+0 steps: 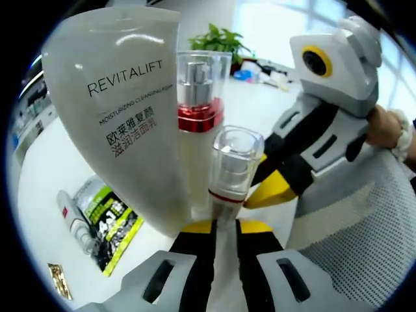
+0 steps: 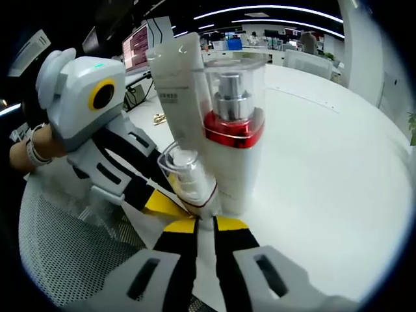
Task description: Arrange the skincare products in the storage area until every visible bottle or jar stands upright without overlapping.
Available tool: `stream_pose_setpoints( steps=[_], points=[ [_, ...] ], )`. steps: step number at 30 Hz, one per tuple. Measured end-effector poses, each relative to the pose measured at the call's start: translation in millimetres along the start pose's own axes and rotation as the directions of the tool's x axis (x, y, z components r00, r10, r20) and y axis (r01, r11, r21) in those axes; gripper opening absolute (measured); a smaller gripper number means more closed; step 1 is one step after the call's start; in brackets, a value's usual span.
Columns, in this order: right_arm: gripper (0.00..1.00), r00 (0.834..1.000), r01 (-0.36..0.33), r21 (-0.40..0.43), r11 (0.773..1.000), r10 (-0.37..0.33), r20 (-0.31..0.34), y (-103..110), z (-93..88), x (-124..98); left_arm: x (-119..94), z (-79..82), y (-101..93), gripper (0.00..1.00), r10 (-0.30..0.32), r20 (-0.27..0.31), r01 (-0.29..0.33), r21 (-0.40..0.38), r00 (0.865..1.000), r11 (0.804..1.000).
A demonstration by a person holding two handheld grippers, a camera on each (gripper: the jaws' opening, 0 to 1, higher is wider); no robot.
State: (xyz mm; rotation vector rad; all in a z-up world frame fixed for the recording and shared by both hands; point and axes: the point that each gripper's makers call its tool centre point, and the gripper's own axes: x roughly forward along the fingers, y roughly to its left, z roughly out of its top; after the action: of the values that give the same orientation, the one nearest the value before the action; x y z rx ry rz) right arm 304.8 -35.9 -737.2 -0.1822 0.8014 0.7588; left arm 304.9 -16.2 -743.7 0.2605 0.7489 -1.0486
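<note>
Yellow-tipped left tongs (image 1: pixel 224 224) are closed on the base of a small pump bottle (image 1: pixel 233 166), and the right tongs (image 2: pixel 198 224) are pinched on that same bottle from the opposite side; it leans slightly. Just behind stand a taller red-collared pump bottle (image 1: pixel 200 123) and the white Revitalift tube (image 1: pixel 123 110), both upright on the white bench (image 2: pixel 325 169). Off to the side, a slim tube (image 1: pixel 77 224) and a dark sachet (image 1: pixel 114 224) lie flat, so I'd say the arranging is partway done.
</note>
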Motion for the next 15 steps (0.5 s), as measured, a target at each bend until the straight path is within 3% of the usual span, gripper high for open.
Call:
stream_pose_setpoints(
  steps=[15],
  points=[
    [0.08,1.000,0.008,0.000,1.000,-0.008,0.005,-3.5,1.4,0.7,0.2,-0.4,4.2,0.07,0.018,0.000,-0.018,-0.001,1.000,1.000]
  ],
)
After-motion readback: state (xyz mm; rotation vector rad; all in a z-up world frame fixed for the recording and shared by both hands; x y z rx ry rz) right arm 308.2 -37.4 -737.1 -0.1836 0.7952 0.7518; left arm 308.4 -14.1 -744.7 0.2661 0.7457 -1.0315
